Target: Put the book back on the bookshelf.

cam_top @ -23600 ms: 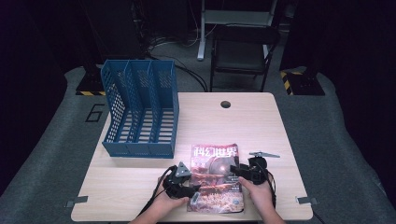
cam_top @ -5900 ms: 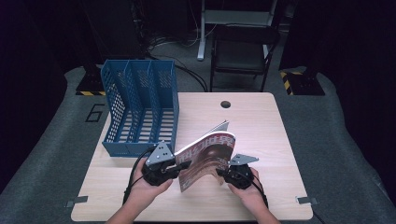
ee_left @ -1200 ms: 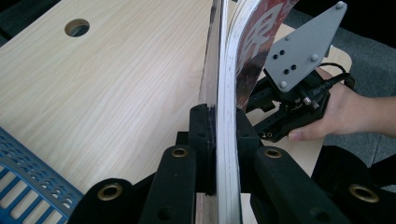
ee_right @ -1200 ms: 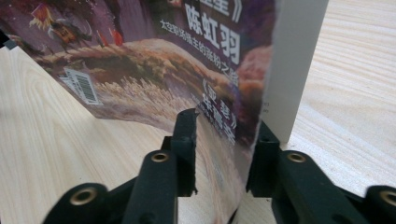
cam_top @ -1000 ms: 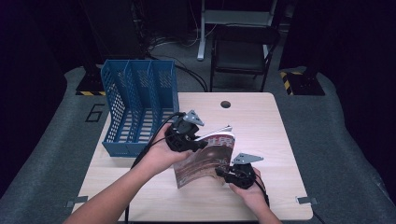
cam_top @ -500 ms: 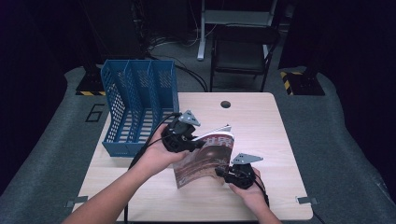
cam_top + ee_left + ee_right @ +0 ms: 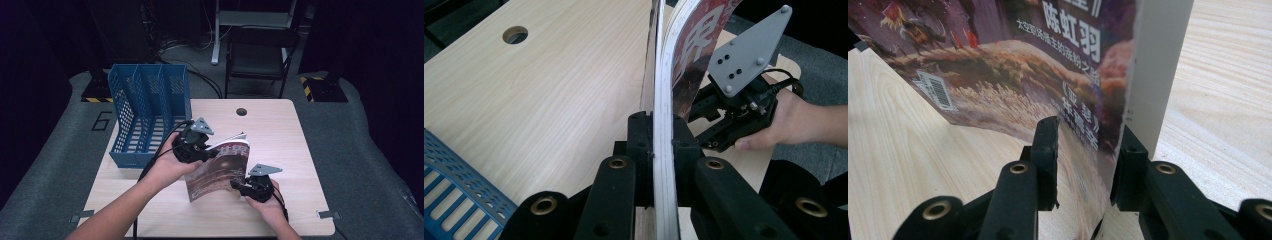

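Note:
A magazine (image 7: 220, 167) with a dark red cover stands tilted on the table (image 7: 280, 130), its lower edge on the wood. My left gripper (image 7: 210, 152) is shut on its upper left edge; in the left gripper view both pads (image 7: 640, 142) press the white page block (image 7: 664, 75). My right gripper (image 7: 236, 186) sits at the magazine's lower right corner. In the right gripper view its jaws have just been opening: the left pad (image 7: 1047, 145) stands off the cover (image 7: 1023, 75) while the spine runs between the jaws, so the right gripper (image 7: 1085, 150) is open.
A blue mesh file rack (image 7: 150, 110) with three slots stands at the table's back left, close behind my left hand. A round cable hole (image 7: 242, 111) lies at the table's far edge. A dark chair (image 7: 260, 50) stands beyond the table.
Over the last second nothing visibly moved. Against the older frames, the magazine has gone from lying flat to standing tilted, and the left gripper has shifted up to its top edge.

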{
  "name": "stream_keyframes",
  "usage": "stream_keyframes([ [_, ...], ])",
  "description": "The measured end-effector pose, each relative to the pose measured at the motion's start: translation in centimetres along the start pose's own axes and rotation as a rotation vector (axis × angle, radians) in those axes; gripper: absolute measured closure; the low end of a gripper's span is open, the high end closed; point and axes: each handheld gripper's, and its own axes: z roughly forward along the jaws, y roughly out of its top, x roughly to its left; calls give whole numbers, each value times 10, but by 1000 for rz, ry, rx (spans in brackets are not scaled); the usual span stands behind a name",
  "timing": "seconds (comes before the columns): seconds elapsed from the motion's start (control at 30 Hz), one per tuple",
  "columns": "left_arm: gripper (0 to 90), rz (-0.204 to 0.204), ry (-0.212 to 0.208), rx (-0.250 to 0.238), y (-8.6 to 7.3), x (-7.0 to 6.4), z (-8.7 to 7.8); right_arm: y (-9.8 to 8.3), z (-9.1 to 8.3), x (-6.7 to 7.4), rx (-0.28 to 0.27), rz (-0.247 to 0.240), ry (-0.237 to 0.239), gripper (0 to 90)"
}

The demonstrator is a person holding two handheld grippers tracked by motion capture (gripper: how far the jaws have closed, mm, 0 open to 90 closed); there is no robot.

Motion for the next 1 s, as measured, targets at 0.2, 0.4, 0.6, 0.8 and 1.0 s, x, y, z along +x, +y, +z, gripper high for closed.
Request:
stream_keyframes([
  [0.2, 836, 6, 0, 8, 1, 2, -4, 0, 0, 0, -9, -5, 0, 674],
  [0.4, 836, 5, 4, -4, 3, 2, -8, 0, 0, -1, -13, -1, -16, 657],
  [0.6, 835, 0, 3, -12, 5, 5, -15, 0, -2, -4, -26, 7, -24, 639],
  [0.8, 836, -9, 15, -18, 6, 8, -23, 0, -6, -7, -33, 19, -27, 631],
  [1.0, 835, -26, 48, -27, 8, 16, -36, -1, -7, -9, -29, 38, -31, 618],
])
